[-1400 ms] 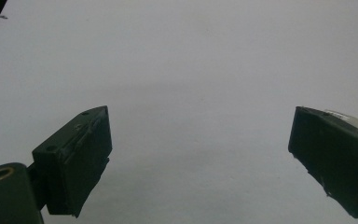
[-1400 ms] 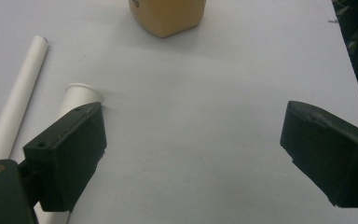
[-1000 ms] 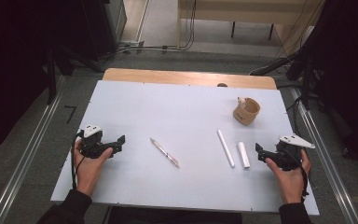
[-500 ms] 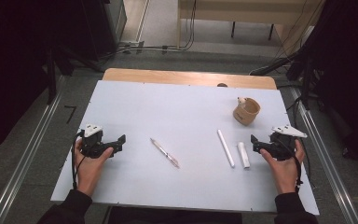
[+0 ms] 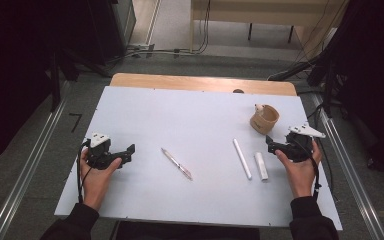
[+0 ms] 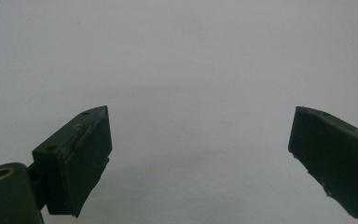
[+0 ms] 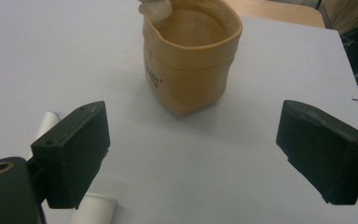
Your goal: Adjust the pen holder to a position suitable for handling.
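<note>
Facing tan pouch (image 7: pixel 192 56) — printed label unreadable; right gripper (image 7: pixel 193 156) jaws apart.

A: Any readable text?
B: Only small dark print on the tan pouch (image 7: pixel 191 56), on its side wall, ahead between the right gripper's (image 7: pixel 193 158) spread jaws. It was too blurred to read.
A: Anything else?
B: No.

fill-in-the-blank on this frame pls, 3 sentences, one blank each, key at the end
1. Both the left tongs and the right tongs have their jaws ____.
2. The tan pouch stands ____ on the table.
3. Between the pen and the right tongs lie ____ white sticks.

Missing words: open; upright; two
</note>
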Motion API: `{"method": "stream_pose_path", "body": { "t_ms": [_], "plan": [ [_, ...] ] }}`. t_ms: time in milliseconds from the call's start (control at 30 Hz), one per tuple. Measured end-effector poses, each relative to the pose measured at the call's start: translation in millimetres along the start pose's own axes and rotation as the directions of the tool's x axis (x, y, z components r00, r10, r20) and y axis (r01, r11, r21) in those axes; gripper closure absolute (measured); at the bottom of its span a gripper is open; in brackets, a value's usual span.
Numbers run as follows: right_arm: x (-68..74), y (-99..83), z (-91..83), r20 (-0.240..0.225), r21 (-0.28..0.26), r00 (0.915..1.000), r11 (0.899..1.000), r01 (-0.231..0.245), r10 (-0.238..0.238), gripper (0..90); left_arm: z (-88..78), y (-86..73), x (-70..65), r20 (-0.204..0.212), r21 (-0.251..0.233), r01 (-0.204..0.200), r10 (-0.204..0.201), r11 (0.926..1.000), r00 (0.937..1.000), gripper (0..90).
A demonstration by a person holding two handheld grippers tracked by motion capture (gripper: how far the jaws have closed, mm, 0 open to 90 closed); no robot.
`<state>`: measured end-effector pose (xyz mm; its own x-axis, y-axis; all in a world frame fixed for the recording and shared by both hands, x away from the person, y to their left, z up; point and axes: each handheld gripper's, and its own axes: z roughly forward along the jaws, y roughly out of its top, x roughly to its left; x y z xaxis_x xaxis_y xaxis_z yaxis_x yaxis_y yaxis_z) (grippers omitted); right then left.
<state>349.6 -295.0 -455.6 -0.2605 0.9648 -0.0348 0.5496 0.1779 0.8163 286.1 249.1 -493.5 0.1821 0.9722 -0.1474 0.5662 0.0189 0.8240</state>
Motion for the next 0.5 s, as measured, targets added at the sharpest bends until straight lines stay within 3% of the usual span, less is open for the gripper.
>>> {"method": "stream_pose_path", "body": {
  "t_ms": [500],
  "plan": [
    [12.5, 20.1, 18.1, 0.005, -0.027, 0.9993, 0.999, 0.037, -0.036, 11.3, 0.1, -0.6, 0.1, 0.002, 0.002, -0.006, 0.006, 1.0, 1.0, 7.2]
  ]
}}
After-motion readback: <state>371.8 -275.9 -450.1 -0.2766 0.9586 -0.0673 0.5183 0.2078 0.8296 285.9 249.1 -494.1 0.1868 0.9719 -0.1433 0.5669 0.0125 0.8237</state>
